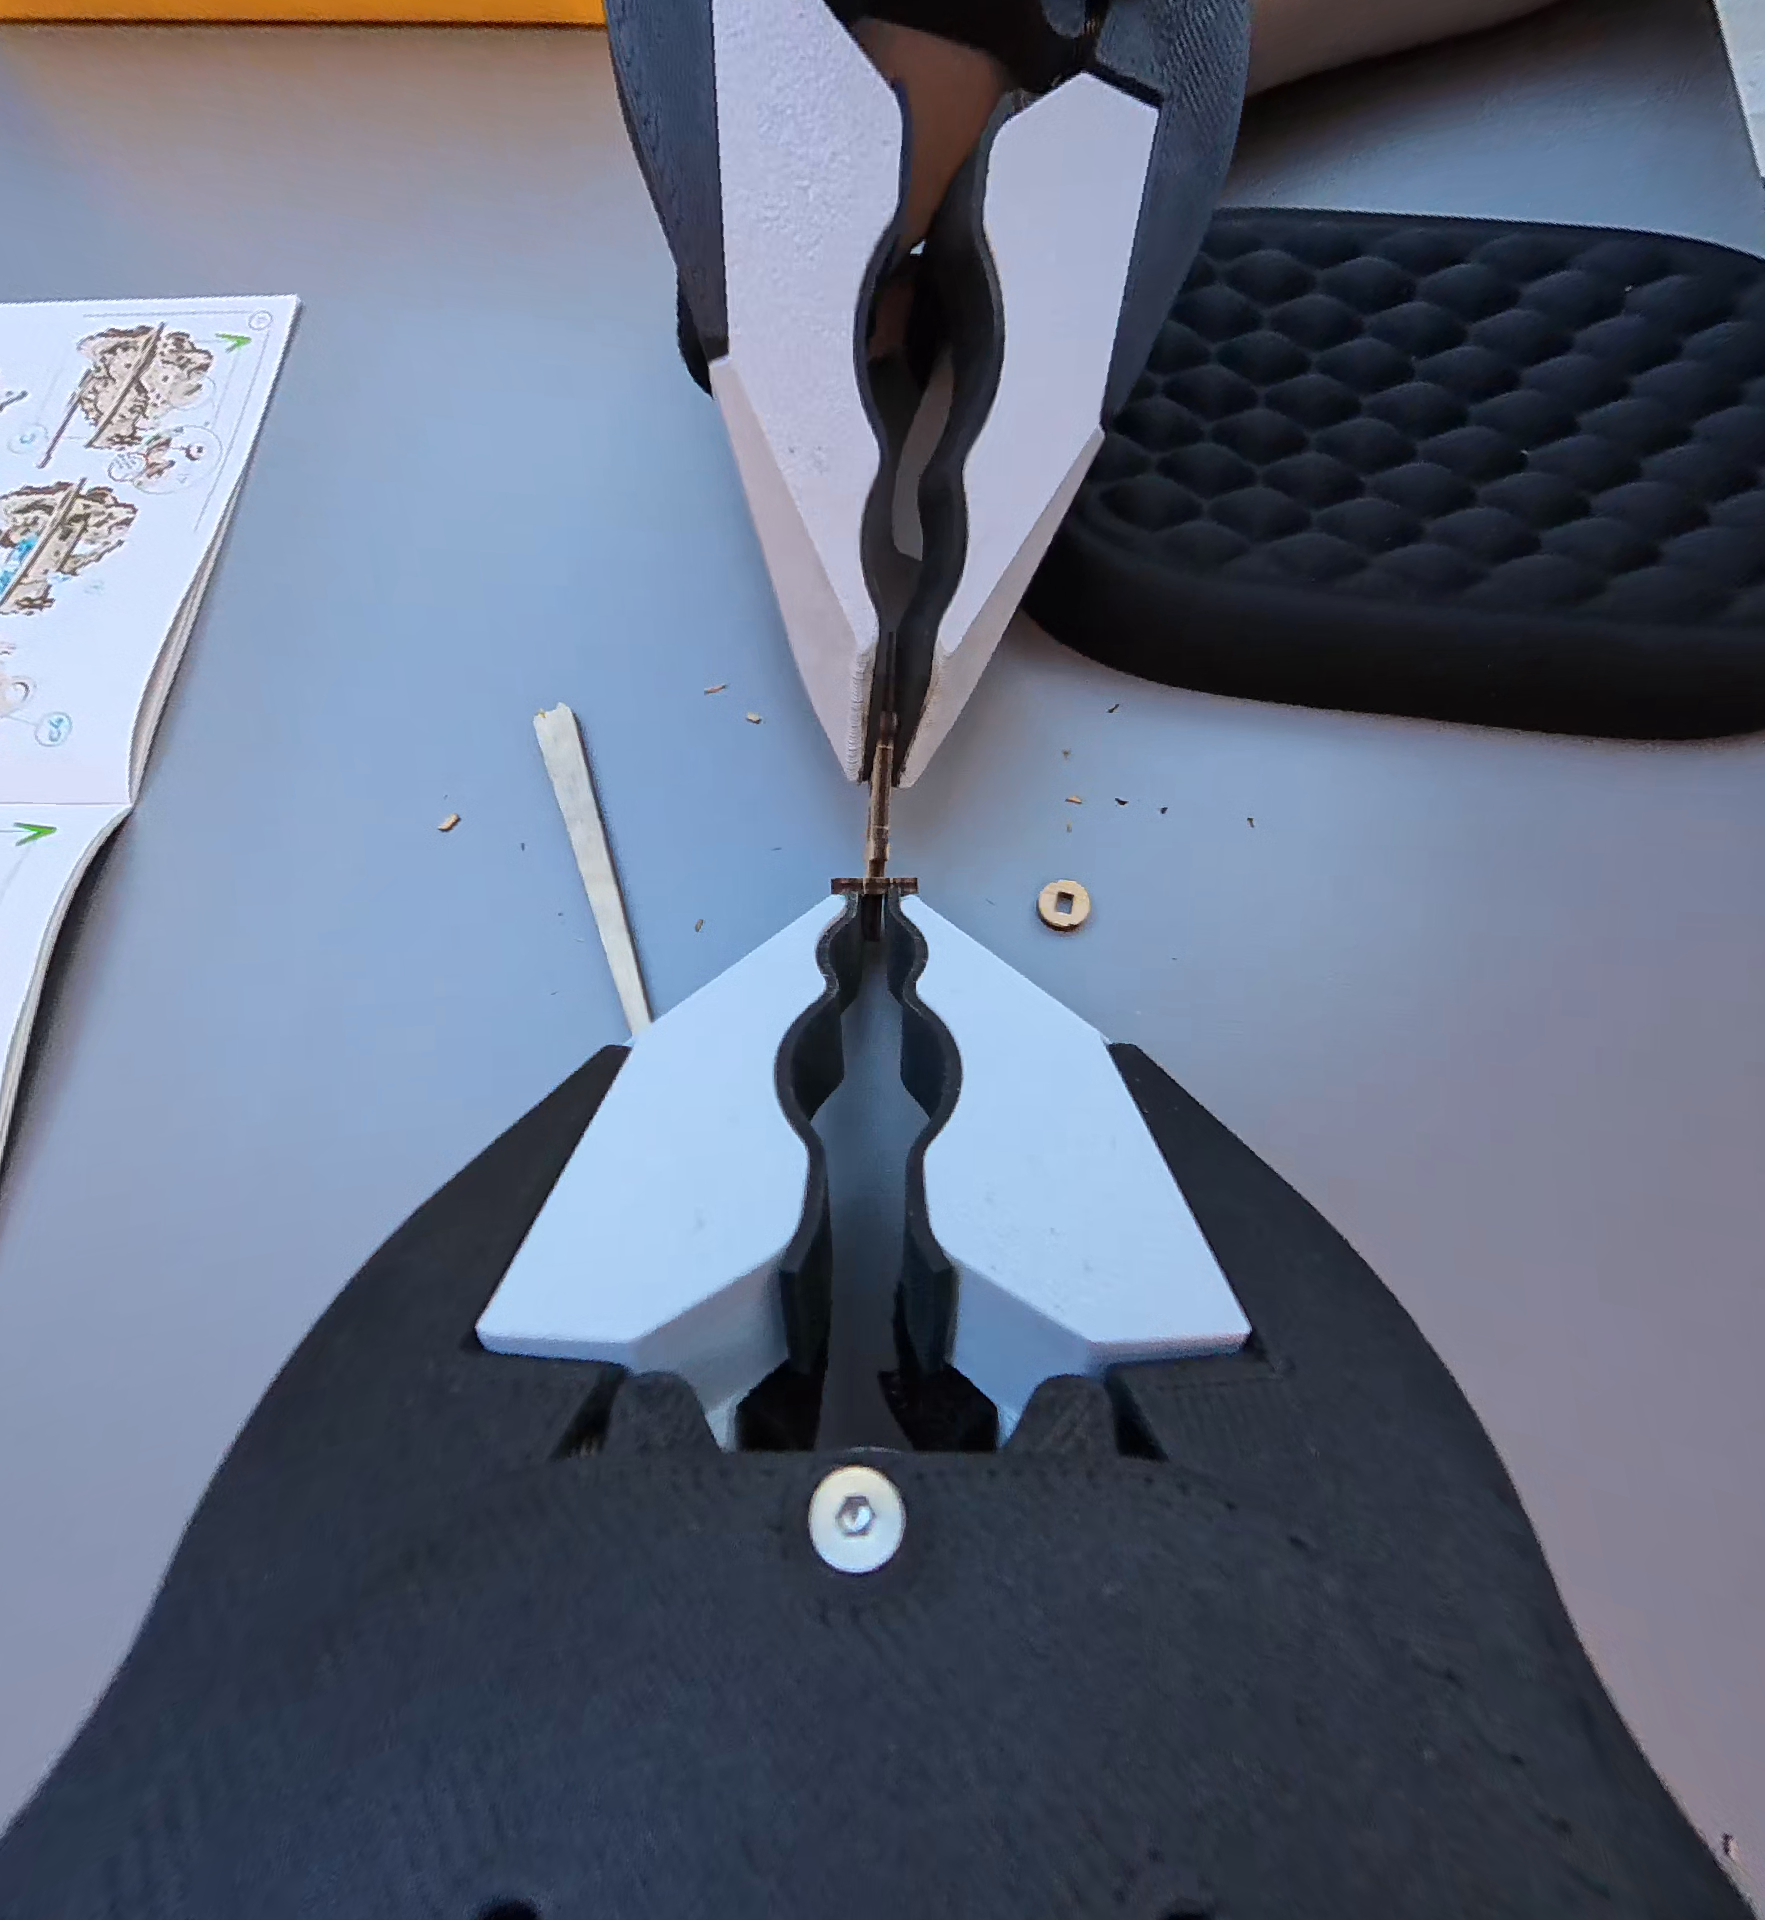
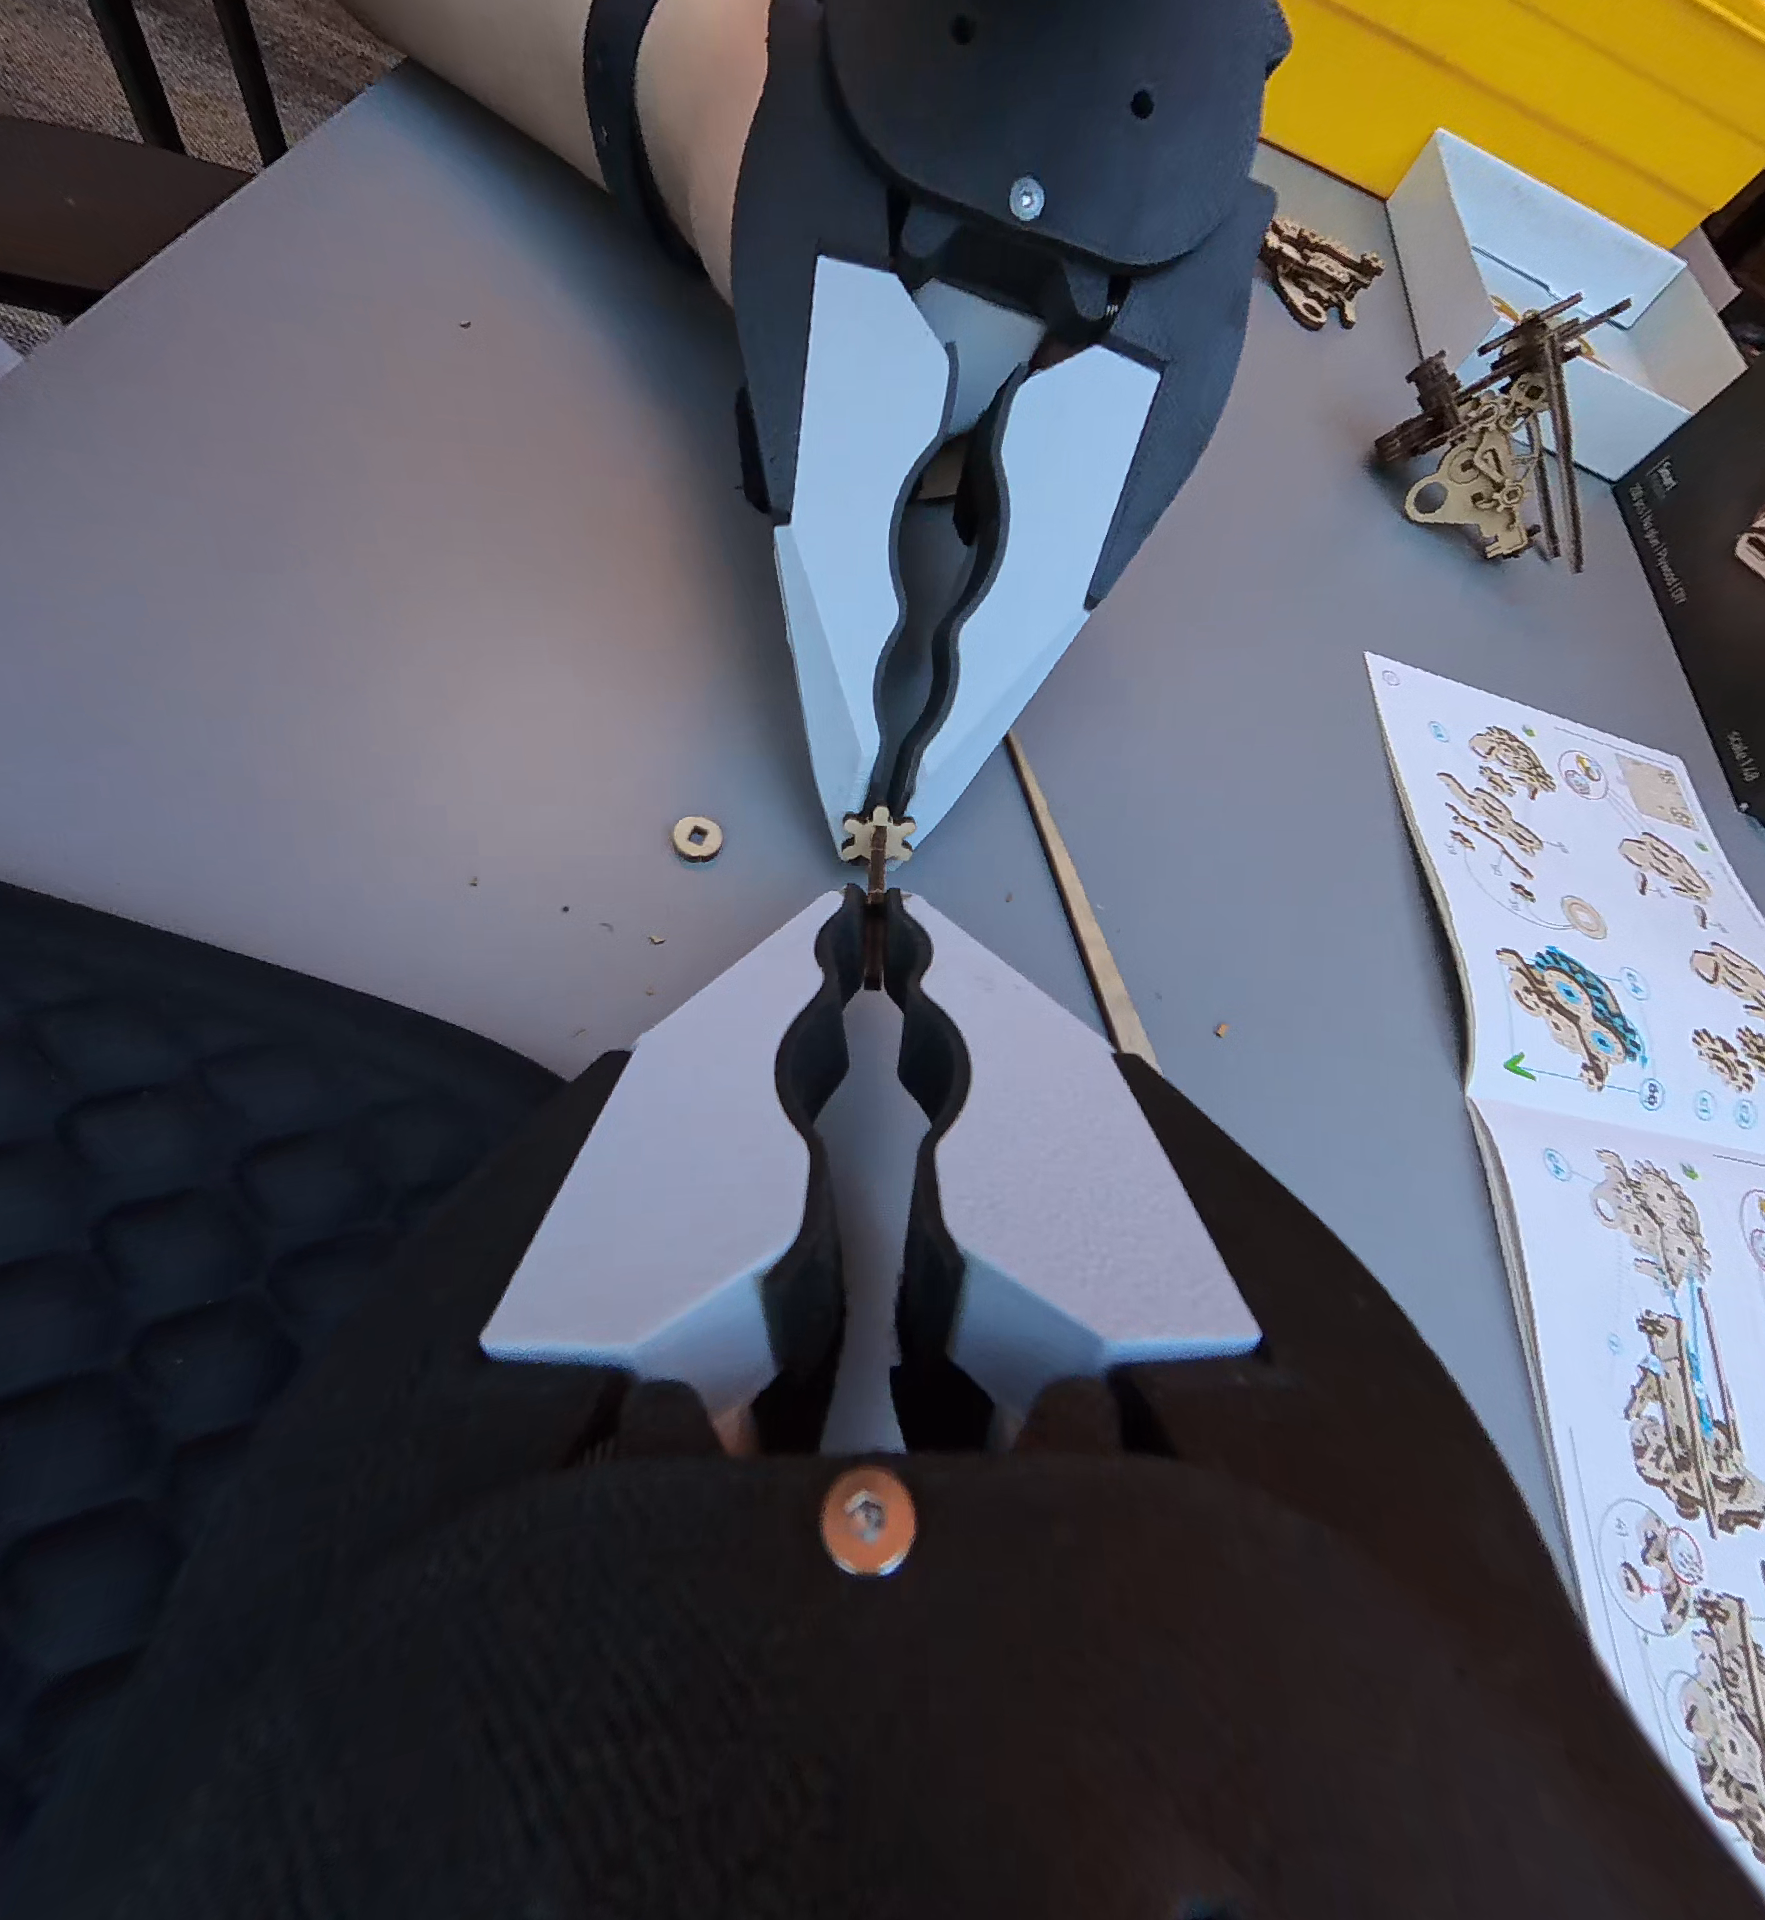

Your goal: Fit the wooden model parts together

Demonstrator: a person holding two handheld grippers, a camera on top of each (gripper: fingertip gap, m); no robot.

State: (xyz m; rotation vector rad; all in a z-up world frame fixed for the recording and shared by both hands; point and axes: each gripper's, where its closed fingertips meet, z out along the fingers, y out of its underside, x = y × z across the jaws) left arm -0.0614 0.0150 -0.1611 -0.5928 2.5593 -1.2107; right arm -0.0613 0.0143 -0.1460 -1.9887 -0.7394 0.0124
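Note:
My left gripper [image 1: 873,914] is shut on a small pale wooden gear [image 1: 874,886], seen edge-on here and face-on in the right wrist view [image 2: 879,834]. My right gripper [image 2: 873,914] is shut on a thin dark wooden pin [image 2: 873,940]. The two grippers point tip to tip just above the grey table [image 1: 338,727]. In the left wrist view the right gripper [image 1: 883,764] comes in from the top, and its pin [image 1: 878,826] meets the gear's centre. The left gripper also shows in the right wrist view [image 2: 878,821].
A round wooden washer with a square hole [image 1: 1063,906] lies beside the tips. So do a flat wooden stick [image 1: 592,862] and wood crumbs. There is a black honeycomb pad [image 1: 1480,468] and an open instruction booklet [image 1: 78,540]. Farther off are a part-built wooden model [image 2: 1480,468], a white box [image 2: 1543,270] and a yellow bin [image 2: 1532,83]. The grippers are tip to tip, or close to it. The left tips stand about 5 cm off the flat wooden stick [image 1: 592,862]. My right wrist view [image 2: 1102,957] looks at it from another angle.

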